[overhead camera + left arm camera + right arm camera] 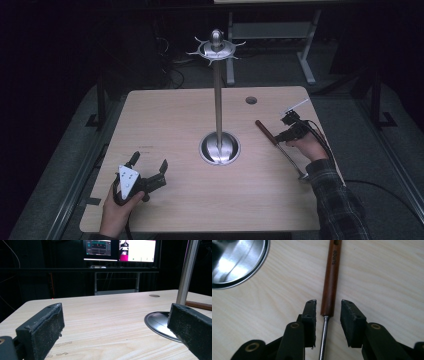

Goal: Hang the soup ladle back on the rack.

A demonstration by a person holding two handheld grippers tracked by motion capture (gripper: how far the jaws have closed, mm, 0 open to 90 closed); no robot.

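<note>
A utensil with a brown wooden handle and a thin metal shaft lies flat on the right half of the wooden table. My right gripper hangs over it, open. Its jaws straddle the handle's lower end with a gap on each side, so neither pad touches it. A steel stand rises from a round base at the table's middle, and its pole ends in a hooked crown. My left gripper rests open and empty near the front left.
A round cable hole sits at the table's far right. Beyond the far edge stand a metal desk frame and lit monitors. The person's plaid sleeve reaches in at the right front corner.
</note>
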